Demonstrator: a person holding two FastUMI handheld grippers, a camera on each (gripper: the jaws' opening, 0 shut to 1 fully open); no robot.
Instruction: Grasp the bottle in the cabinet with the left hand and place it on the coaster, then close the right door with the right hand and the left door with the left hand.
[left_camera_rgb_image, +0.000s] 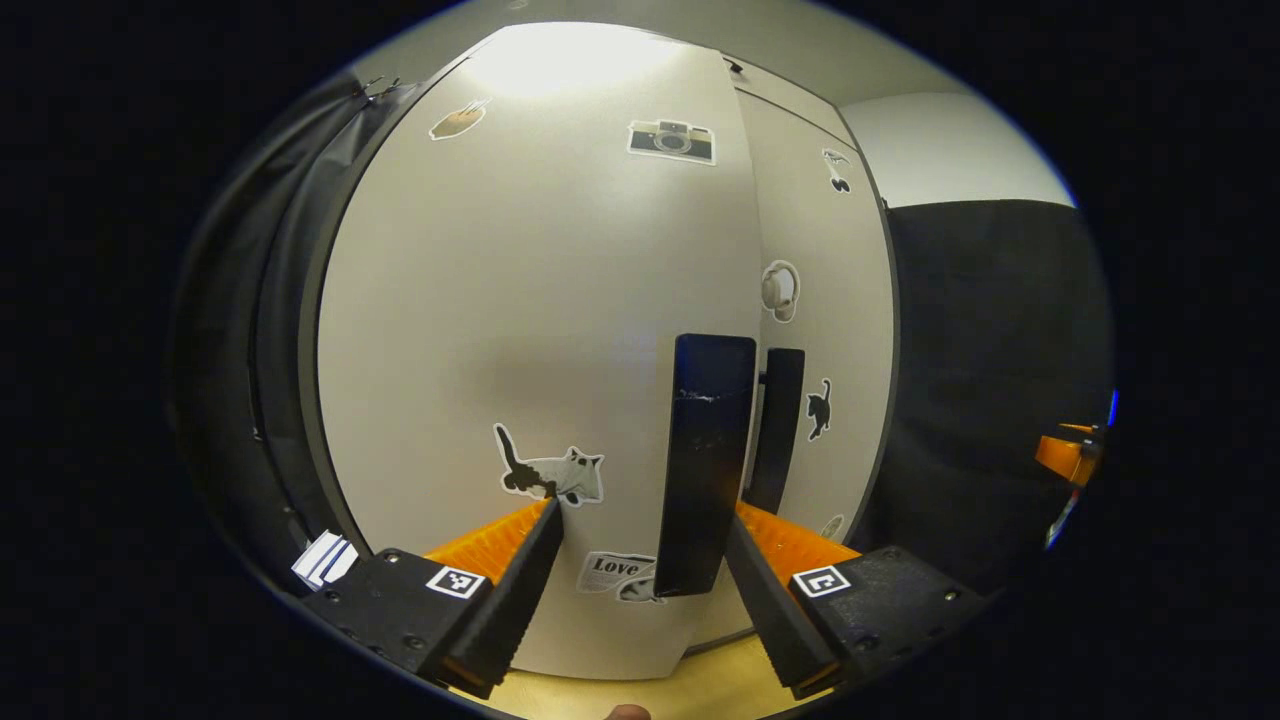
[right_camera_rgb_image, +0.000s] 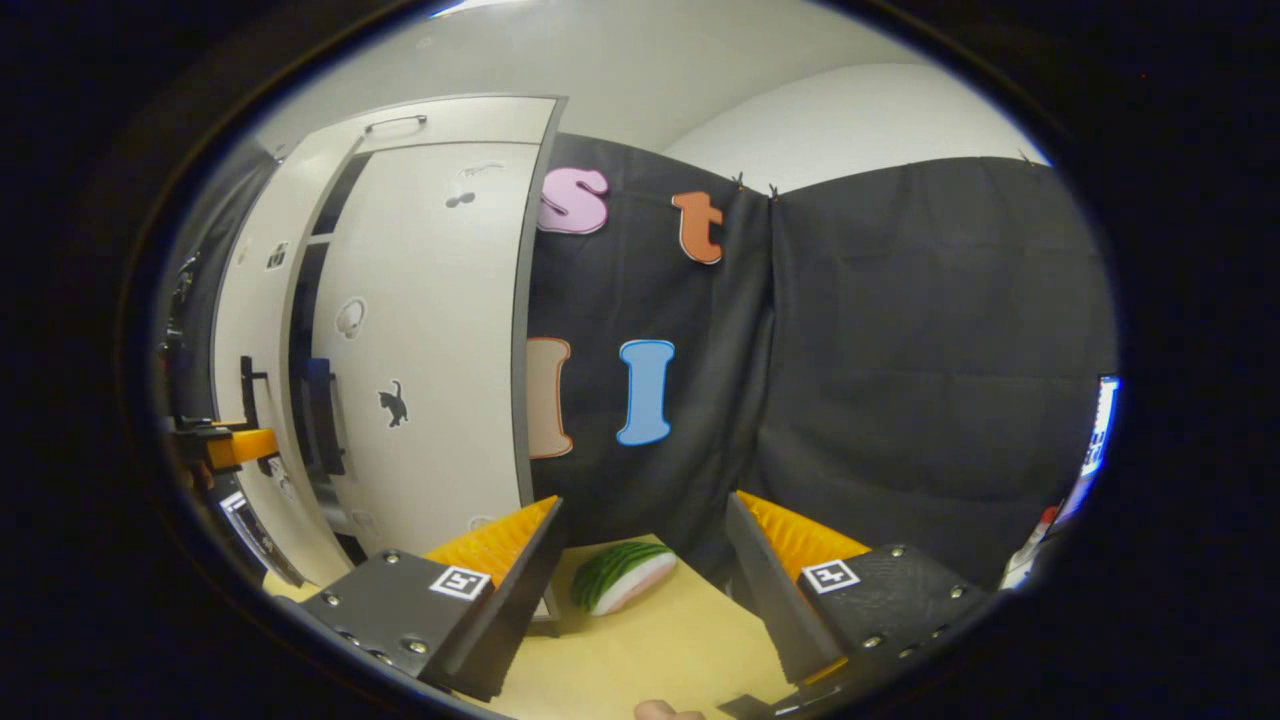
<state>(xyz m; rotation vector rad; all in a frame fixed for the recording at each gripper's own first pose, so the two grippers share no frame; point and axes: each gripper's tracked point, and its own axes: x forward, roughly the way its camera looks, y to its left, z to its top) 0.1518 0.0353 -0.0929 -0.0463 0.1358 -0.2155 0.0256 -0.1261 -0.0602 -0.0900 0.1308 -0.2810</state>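
My left gripper (left_camera_rgb_image: 645, 510) is open and close up against the white left cabinet door (left_camera_rgb_image: 520, 300). That door's black handle (left_camera_rgb_image: 705, 460) stands between the fingers, nearer the right-hand one. Just beyond it are the right door (left_camera_rgb_image: 830, 300) and its own black handle (left_camera_rgb_image: 782, 430). In the right gripper view the cabinet stands at the left, with a dark slit between the left door (right_camera_rgb_image: 250, 300) and the right door (right_camera_rgb_image: 430, 300). The left gripper (right_camera_rgb_image: 225, 445) shows orange at the left door. My right gripper (right_camera_rgb_image: 645, 500) is open over the table, away from the cabinet.
A toy watermelon slice (right_camera_rgb_image: 620, 577) lies on the light wooden table (right_camera_rgb_image: 640, 650) just ahead of the right gripper. Black cloth walls the booth behind and to the right. Animal and camera stickers dot the doors. A small white striped object (left_camera_rgb_image: 325, 558) sits low at the left.
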